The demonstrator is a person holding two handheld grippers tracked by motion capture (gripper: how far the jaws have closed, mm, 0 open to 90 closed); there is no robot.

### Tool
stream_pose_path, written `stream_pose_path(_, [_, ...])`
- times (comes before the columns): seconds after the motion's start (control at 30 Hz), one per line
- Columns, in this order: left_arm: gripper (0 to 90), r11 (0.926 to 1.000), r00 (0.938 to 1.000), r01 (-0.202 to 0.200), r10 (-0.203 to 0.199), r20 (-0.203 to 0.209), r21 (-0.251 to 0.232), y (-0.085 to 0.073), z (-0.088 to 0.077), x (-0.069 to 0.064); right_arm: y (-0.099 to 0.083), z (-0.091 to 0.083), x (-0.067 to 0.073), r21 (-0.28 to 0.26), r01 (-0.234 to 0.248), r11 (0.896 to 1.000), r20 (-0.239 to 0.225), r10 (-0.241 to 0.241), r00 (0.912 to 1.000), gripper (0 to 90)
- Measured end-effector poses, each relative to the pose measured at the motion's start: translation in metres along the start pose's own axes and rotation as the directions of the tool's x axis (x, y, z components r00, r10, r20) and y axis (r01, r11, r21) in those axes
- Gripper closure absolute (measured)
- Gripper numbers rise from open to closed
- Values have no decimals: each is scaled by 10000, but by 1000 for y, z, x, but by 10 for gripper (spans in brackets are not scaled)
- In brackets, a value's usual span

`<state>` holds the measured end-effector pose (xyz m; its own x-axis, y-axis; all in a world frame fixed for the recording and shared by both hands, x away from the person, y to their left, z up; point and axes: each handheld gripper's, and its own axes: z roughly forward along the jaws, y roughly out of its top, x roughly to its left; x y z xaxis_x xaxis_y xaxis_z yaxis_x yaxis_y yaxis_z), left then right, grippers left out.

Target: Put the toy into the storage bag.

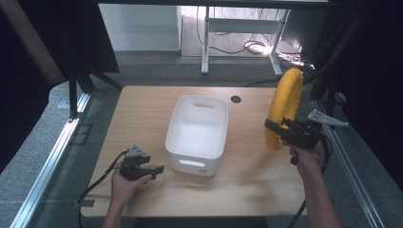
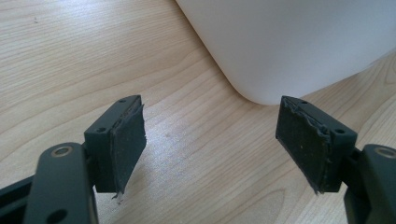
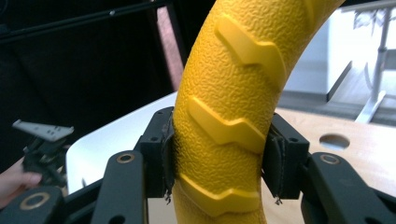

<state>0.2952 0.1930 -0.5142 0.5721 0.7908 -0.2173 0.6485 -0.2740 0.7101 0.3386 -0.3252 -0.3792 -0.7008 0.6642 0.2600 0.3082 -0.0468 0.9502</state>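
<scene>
**Yellow ring clamped in the right gripper, left gripper idle by the tub**

From the high view we see a white tub (image 1: 197, 134) standing near the middle of the wooden surface (image 1: 252, 180), its long side running toward the far edge, with a slot handle in each end wall. A dark round hole (image 1: 236, 99) sits in the surface close to the far edge, just beyond the tub's far right corner.

The right gripper (image 1: 280, 130) is held above the right edge of the surface, and a yellow ring (image 1: 283, 107) stands upright in it, clear of the surface. The right hand (image 1: 307, 159) grips the handle from below. The right gripper view adds what the high view cannot: the ring (image 3: 224, 121) has a pebbled skin with raised zigzag ribs, and both jaws press against its sides, clamped on it. That view also catches the left gripper (image 3: 44, 149) farther off, beside the tub's white wall (image 3: 116, 140).

The left gripper (image 1: 154, 170) lies low near the front left corner of the surface, held by the left hand (image 1: 124, 185), pointing toward the tub's near end. In the left gripper view we find its jaws wide apart with nothing between them, only bare wood (image 2: 93, 56), and the tub's rounded corner (image 2: 280, 51) just ahead.
</scene>
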Motion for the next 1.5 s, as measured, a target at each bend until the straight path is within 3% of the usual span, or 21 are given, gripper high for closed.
stream_pose_path(0.4, [244, 10000, 10000, -60, 59, 48, 70, 0, 0, 0, 13, 25, 34, -1236, 708, 9898, 760, -617, 9952, 513])
stream_pose_path(0.57, [244, 10000, 10000, -63, 63, 57, 36, 0, 1, 0, 15, 35, 48, -1497, 965, 9840, 747, -861, 9935, 513])
stream_pose_path(0.77, [244, 10000, 10000, -79, 79, 58, 50, 0, 0, 0, 19, 48, 67, -1936, 1397, 9711, 1004, -1220, 9874, 512])
stream_pose_path(1.13, [244, 9999, 9999, -104, 103, 82, 53, 0, 0, 1, 25, 70, 95, -2348, 1991, 9514, 1106, -1773, 9779, 511])
stream_pose_path(1.5, [244, 9999, 9999, -73, 72, 108, 80, 0, 2, 0, 27, 80, 104, -2317, 2142, 9489, 1107, -1930, 9749, 510])
